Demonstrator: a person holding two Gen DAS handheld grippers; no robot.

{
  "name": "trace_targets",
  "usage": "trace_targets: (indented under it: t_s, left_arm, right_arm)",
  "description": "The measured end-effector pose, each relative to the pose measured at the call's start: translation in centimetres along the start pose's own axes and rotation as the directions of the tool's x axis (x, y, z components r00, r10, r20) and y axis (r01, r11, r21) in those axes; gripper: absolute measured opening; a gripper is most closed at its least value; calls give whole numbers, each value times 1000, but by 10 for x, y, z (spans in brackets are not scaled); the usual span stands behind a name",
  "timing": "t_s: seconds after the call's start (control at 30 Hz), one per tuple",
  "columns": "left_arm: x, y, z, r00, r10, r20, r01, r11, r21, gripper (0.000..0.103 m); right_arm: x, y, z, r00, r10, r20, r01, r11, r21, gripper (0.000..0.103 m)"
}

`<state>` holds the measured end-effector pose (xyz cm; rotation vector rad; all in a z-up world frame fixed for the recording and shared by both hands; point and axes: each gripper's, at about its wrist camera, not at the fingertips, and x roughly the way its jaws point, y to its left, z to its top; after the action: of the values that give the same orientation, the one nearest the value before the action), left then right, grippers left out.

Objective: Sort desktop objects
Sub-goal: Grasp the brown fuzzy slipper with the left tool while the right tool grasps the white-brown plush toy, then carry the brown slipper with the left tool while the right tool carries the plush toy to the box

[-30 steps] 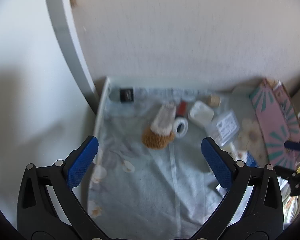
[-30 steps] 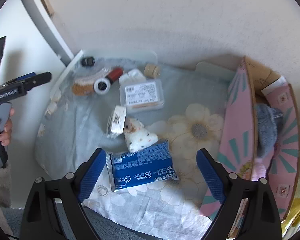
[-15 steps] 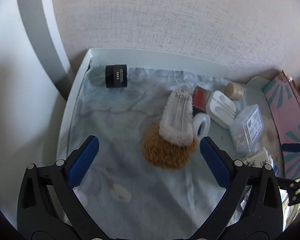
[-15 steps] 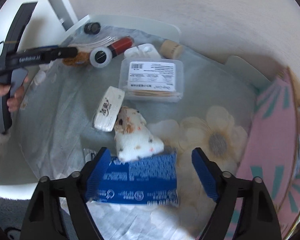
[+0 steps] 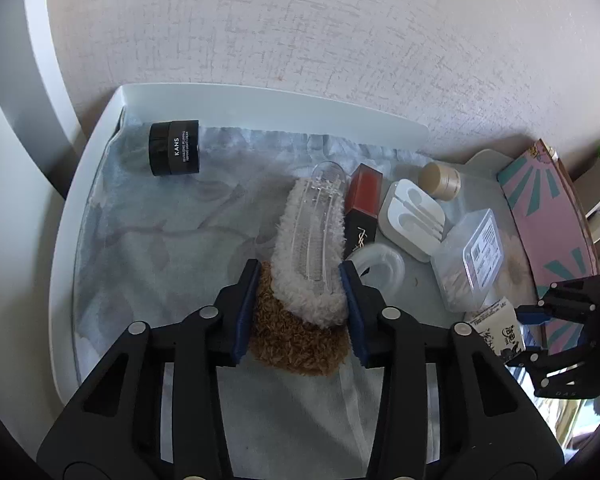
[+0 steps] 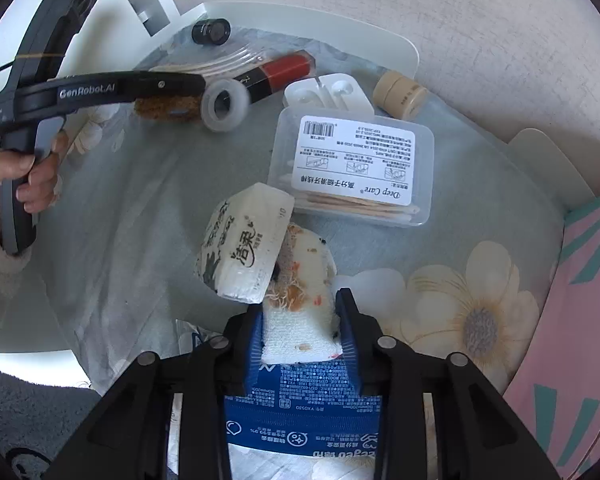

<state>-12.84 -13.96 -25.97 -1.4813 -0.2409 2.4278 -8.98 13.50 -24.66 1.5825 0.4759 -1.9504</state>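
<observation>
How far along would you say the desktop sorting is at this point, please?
Early. Nothing looks sorted yet. In hand: the left gripper has just closed on the fluffy hair clip, the right gripper on the spotted white cloth. Left: black jar, lipstick, toothpick box, tissue pack.

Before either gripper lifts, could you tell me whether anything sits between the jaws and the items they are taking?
Nothing visible does. The left gripper has just closed on the fluffy hair clip; the tape ring lies just outside its right finger. The right gripper has just closed on the spotted white cloth, with the tissue pack leaning against the cloth's far end.
</observation>
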Motion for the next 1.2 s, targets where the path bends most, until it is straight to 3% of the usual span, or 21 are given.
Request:
trace_targets:
  t_s: [0.2,0.3,0.57,0.97,1.07,1.2]
  left_arm:
    - [-22,-2,1,999,5,34,-5,1000,-14,33]
    - [-39,-4,3,999,17,50,-16,1000,-17,33]
    - [-76,-15,8,997,48,65,-45,998,-40,33]
    - [-106,-76,24,996,4,91,-8,999,37,33]
    - [-112,-97,29,995,-17,98,11,998,65,33]
    - [-115,-129,40,993,-52,107,40,993,113,33]
  right_arm:
    - [-14,-3,-1,1000,-23,12,22,999,24,31]
    - [-17,-6,-4,997,-75,-3,75,996,37,31]
    - [-48,-13,-9,997,-79,27,76,992,106,31]
    - [-107,-37,-32,990,-65,122,32,966,257,31]
    - [-123,-43,-36,986,-41,164,-10,953,304,31]
    - [-144,-51,-42,976,-98,193,32,947,321,31]
